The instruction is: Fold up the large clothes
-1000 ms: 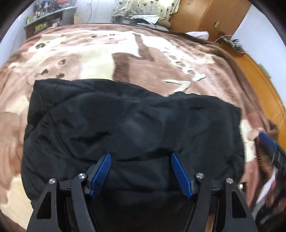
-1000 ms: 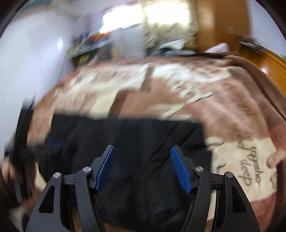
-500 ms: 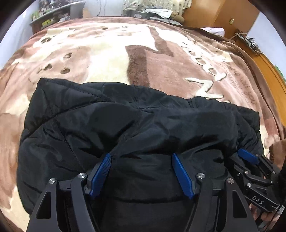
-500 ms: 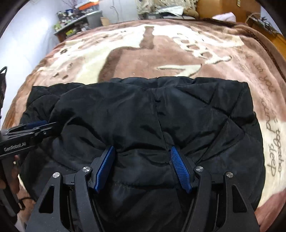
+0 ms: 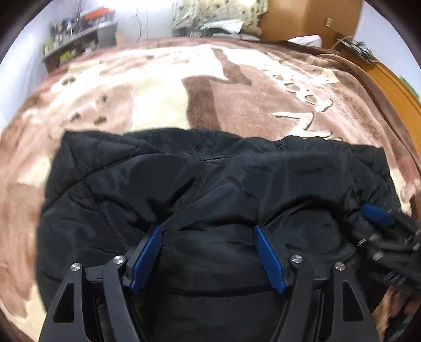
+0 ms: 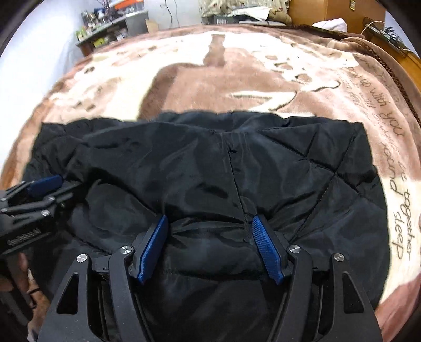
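Both claws have come down onto the black quilted jacket (image 5: 210,189) since a second ago, the left claw (image 5: 208,231) with jaws just widening. A brown-and-cream blanket (image 6: 210,79) covers the bed, with cluttered shelves (image 6: 110,23) beyond. Left claw and right claw (image 6: 209,222) stand apart, padding bulging between the blades. Jacket fills the near bed; bare blanket lies past its far edge
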A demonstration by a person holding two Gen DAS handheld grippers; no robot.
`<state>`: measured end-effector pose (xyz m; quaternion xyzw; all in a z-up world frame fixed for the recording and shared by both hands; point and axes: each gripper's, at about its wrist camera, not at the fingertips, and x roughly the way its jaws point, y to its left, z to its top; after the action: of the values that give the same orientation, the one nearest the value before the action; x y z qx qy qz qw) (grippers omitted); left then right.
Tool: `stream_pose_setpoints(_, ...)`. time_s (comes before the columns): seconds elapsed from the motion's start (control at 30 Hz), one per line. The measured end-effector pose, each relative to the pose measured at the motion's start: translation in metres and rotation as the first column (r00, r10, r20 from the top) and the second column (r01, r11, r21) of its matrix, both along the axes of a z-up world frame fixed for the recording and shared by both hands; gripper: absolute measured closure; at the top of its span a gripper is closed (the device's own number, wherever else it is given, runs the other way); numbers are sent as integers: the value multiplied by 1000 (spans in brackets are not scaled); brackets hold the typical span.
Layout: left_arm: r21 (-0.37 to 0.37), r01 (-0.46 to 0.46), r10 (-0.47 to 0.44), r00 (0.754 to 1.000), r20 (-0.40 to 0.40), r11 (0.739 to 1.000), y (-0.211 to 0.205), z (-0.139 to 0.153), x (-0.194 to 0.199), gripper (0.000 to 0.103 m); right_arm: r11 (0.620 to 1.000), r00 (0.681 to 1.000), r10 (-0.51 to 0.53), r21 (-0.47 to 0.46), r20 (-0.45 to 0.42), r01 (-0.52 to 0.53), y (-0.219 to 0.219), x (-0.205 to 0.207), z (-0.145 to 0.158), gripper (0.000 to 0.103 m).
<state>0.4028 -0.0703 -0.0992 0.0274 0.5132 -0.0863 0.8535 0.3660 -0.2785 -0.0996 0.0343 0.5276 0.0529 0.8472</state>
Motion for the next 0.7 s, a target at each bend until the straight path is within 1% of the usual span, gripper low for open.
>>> stream_pose_setpoints(0.07,56,-1,-1,999,48,998,4,9,-11,28,1000,999,-20,-7,49,20,-9,-10,15,36)
stream_pose_setpoints(0.13,94,-4,-5,996,93,996,10,14,-22,28,997,993,-45,-62,112,52,-23,-23,30,36)
stream_pose_setpoints(0.17,141,-6,-10,993,118,990,14,15,-28,28,995,991,-57,-74,119,66,-30,-26,33,36)
stream_pose_setpoints(0.23,199,-5,-24,989,143,980,22,13,-37,28,991,989,-81,-96,120,92,-44,-31,32,36)
stream_pose_setpoints(0.3,195,1,-29,990,139,981,31,10,-41,28,987,992,-79,-135,98,92,-51,-32,23,35)
stream_pose_setpoints(0.33,196,-2,-27,989,145,981,35,10,-43,27,985,995,-75,-153,63,84,-54,-31,11,35)
stream_pose_setpoints(0.4,187,-8,-18,990,139,982,40,8,-44,23,987,996,-79,-134,41,84,-56,-30,-3,34)
stream_pose_setpoints(0.5,153,-13,-6,992,123,988,46,2,-40,21,986,995,-84,-142,47,90,-53,-31,-14,33)
stream_pose_setpoints(0.53,157,-14,-6,992,126,988,46,1,-39,19,986,995,-85,-142,49,91,-52,-30,-17,33)
stream_pose_setpoints(0.7,157,-1,-22,989,145,988,45,-9,-37,16,989,995,-91,-110,33,94,-57,-28,-32,33)
